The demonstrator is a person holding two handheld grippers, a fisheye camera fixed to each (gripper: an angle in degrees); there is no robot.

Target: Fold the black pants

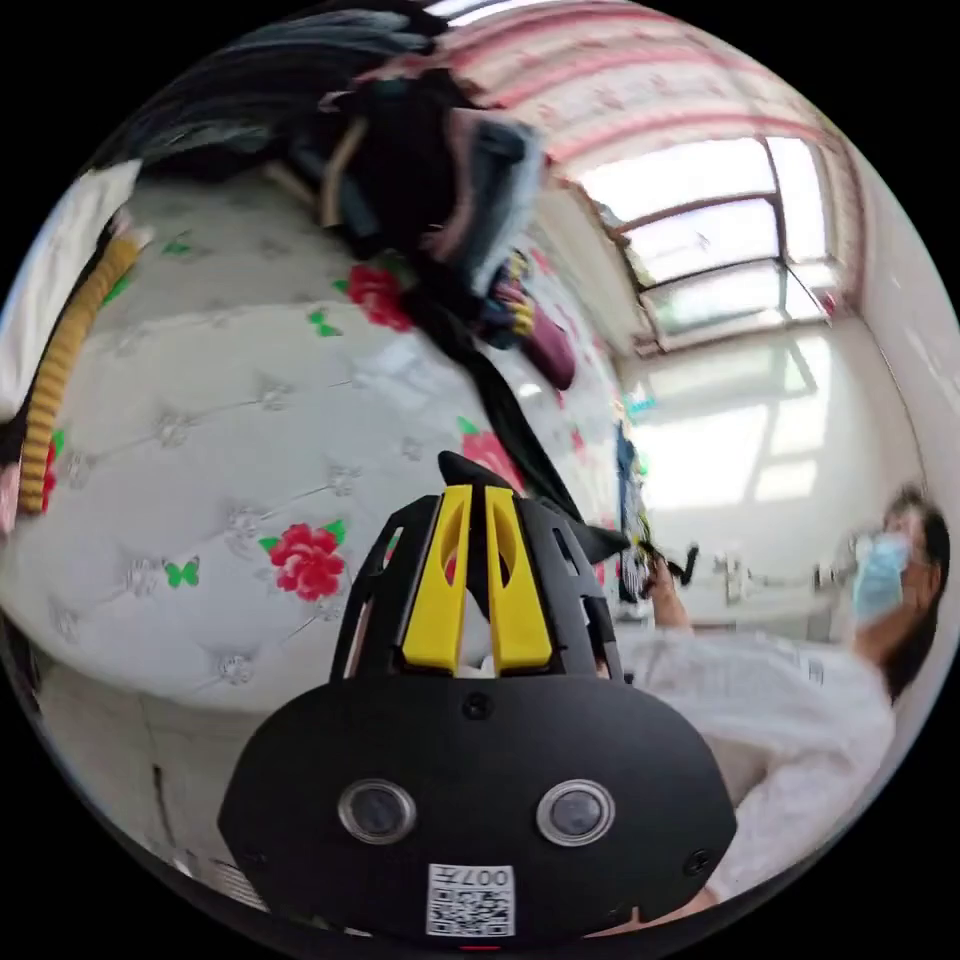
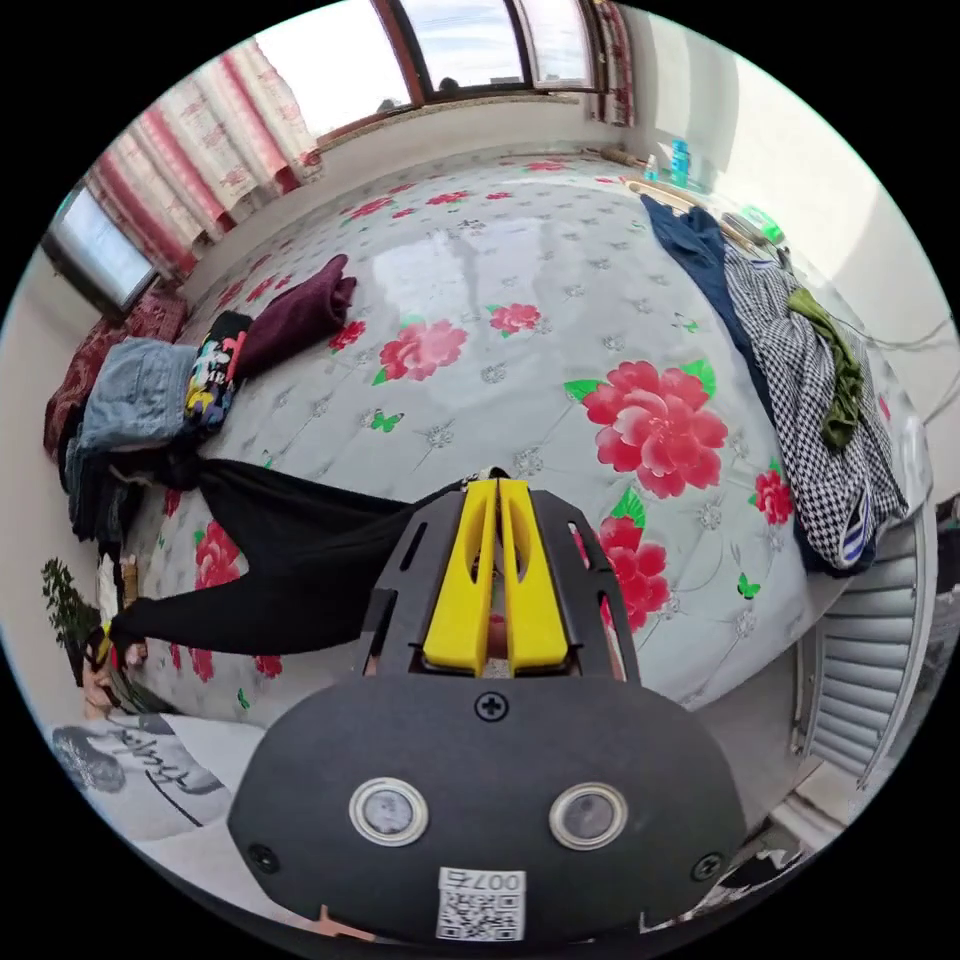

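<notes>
The black pants lie stretched across the flowered bed cover, their two legs running off to the left. My right gripper is shut, and the black cloth runs in under its yellow jaw tips. In the left gripper view, my left gripper is shut too, with black cloth bunched at its tips. From there a strip of the black pants runs up over the bed cover to a clothes pile.
Folded clothes sit at the bed's far left: denim and a maroon piece. A checked garment, a green cloth and a blue garment hang over the right edge. A radiator stands below. A person in white is beside the bed.
</notes>
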